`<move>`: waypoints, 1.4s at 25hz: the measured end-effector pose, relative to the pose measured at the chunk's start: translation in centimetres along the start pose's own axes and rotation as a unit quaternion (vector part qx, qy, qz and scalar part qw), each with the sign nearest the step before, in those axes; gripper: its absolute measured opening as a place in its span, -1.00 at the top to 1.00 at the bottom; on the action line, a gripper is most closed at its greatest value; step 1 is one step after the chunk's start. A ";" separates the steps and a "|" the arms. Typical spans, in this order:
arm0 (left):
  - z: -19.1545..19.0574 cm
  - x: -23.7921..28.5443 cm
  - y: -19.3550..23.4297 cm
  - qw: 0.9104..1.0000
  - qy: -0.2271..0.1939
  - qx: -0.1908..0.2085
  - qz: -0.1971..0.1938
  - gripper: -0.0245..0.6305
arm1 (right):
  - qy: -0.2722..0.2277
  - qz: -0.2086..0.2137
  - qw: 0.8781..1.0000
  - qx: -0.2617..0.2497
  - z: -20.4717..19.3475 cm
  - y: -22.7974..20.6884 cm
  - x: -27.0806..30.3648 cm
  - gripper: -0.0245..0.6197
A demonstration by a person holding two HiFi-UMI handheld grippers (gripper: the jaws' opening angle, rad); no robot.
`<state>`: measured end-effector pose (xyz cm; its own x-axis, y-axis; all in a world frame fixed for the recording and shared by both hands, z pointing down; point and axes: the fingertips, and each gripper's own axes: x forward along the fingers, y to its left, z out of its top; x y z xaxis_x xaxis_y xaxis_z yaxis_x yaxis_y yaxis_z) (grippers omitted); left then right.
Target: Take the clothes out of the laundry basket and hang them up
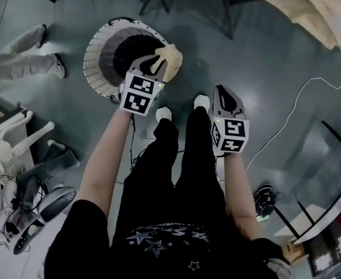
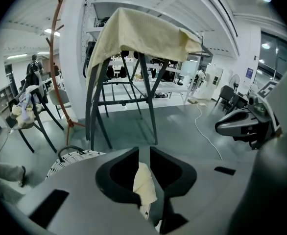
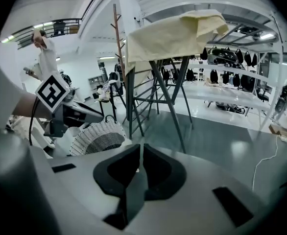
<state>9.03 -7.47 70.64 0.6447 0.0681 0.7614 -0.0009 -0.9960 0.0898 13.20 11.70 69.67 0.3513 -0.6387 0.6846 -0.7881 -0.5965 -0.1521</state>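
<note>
Left gripper (image 2: 143, 152) pinches one cloth (image 2: 145, 182); one basket (image 1: 96, 54); right gripper (image 3: 140, 148) empty.

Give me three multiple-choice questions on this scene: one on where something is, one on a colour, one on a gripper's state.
1. Where does the laundry basket stand? A on the floor; B on a chair; C on a table.
2. What colour is the cloth draped over the drying rack? A red; B cream; C black.
3. How is the right gripper? A wide open; B shut on a cloth; C shut, empty.
Answers: 1 A, the head view shows it down on the floor; 2 B, it looks pale cream in both gripper views; 3 C, its jaws meet with nothing between them.
</note>
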 end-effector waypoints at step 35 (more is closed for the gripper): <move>-7.8 19.5 3.3 0.963 0.225 0.068 0.130 0.82 | 0.073 0.145 0.983 -0.082 -3.7 -2.7 11.8 0.83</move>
<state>15.65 -9.02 90.76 0.2404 -0.1966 0.9506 0.0028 -0.9791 -0.2032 17.64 7.56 80.78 0.0325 -0.6865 0.7264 -0.9197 -0.3051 -0.2472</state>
